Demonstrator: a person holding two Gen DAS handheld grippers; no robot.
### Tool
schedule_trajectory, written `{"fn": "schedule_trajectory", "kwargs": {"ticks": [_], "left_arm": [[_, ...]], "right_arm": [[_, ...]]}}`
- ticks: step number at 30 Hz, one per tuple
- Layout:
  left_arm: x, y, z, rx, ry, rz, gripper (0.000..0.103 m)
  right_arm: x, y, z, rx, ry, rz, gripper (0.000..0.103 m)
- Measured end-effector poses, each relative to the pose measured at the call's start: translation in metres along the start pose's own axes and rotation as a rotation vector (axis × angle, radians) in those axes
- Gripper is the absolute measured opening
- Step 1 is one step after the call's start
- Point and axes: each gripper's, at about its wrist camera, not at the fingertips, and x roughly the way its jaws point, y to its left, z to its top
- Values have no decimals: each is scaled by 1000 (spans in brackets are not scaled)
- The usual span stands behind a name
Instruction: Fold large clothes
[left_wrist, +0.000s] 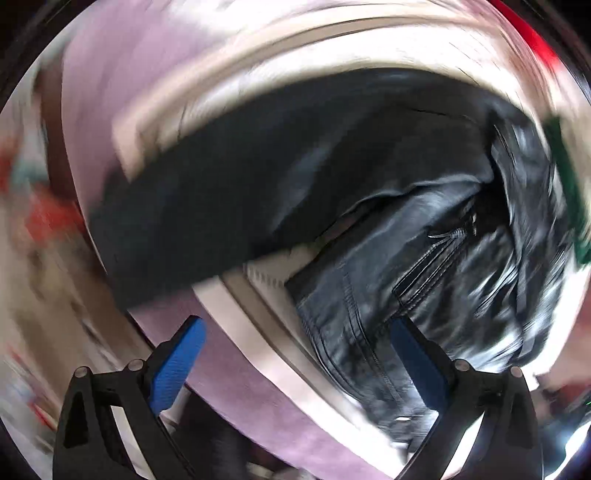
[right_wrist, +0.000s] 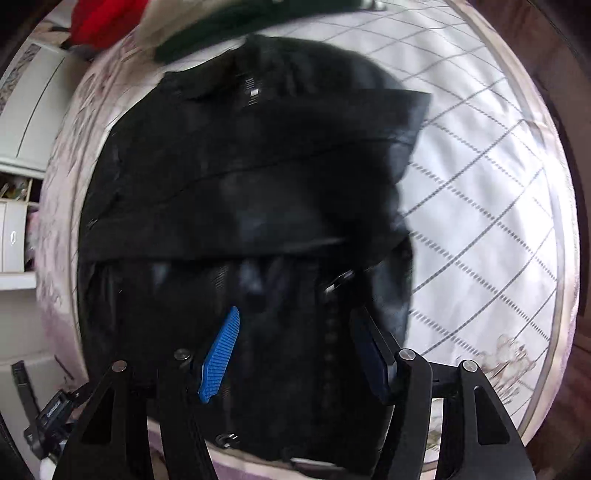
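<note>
the black jacket (right_wrist: 236, 192) lies spread on the bed (right_wrist: 480, 192), on a white quilted cover with a grid of dashed lines. in the right wrist view it fills the middle of the frame, its collar end toward the far side and its hem end close under the camera, so its long axis runs straight away from the right gripper (right_wrist: 295, 347). a sleeve or side panel looks already laid across the body, leaving a crosswise edge about halfway up.

the right gripper has its blue-padded fingers spread apart, grasping nothing; dark cloth shows between them and just ahead. whether the tips touch the fabric cannot be told.

the left gripper (left_wrist: 299, 362) is also spread wide with nothing between its pads. its view is heavily smeared, but the jacket's zipper (left_wrist: 443, 243) and a stitched seam sit just ahead and toward the right-hand finger, while the bed's pale edge and a pink sheet (left_wrist: 258, 413) run diagonally under the left-hand finger. so the jacket lies forward and to the right of this gripper.

judging from this, the right gripper is squarer to the hem, and a lengthwise fold toward the collar seems the likely next step. red and dark green items (right_wrist: 207, 37) sit beyond the collar, hard to identify.
</note>
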Motion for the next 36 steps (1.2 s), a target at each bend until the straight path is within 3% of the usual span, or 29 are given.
{"fn": "schedule_trajectory", "kwargs": {"ticks": [2,4,8,11,12,13,16,20,23,25,27,28,30,32,33,36], "left_arm": [[14,31,1,-141,34,-131,97],[27,58,3,-277,20,-251,91],[49,96,10,-478,-22,-374,75],[49,114,22,-562,-79,-391,59],[48,116,23,-573,-98,-391,51],[44,121,27,-587,-127,-376,35],[35,129,41,-592,-199,-350,12],[32,145,73,-563,-271,-366,12],[36,161,97,-567,-288,-435,21],[39,167,112,-577,-296,-518,41],[36,163,122,-566,-308,-550,57],[35,158,125,-555,-306,-528,56],[29,143,131,-517,-322,-472,54],[19,139,142,-485,-363,-377,18],[16,138,143,-471,-377,-354,6],[4,128,166,-409,-416,-313,4]], "right_arm": [[6,19,0,4,-7,32,64],[13,37,-3,-6,-33,69,64],[31,67,5,-35,-69,86,64],[42,96,14,-79,-85,88,64],[44,108,12,-109,-94,76,64],[45,117,12,-135,-99,71,64],[48,146,2,-185,-108,77,64],[58,173,4,-200,-106,69,65],[64,177,6,-179,-91,80,64],[83,182,24,-171,-77,103,65],[86,178,23,-178,-66,115,64],[91,176,28,-181,-59,111,64],[96,176,33,-174,-46,97,64],[105,183,33,-155,-43,100,65],[110,187,34,-147,-44,99,65],[118,197,36,-142,-47,97,65]]}}
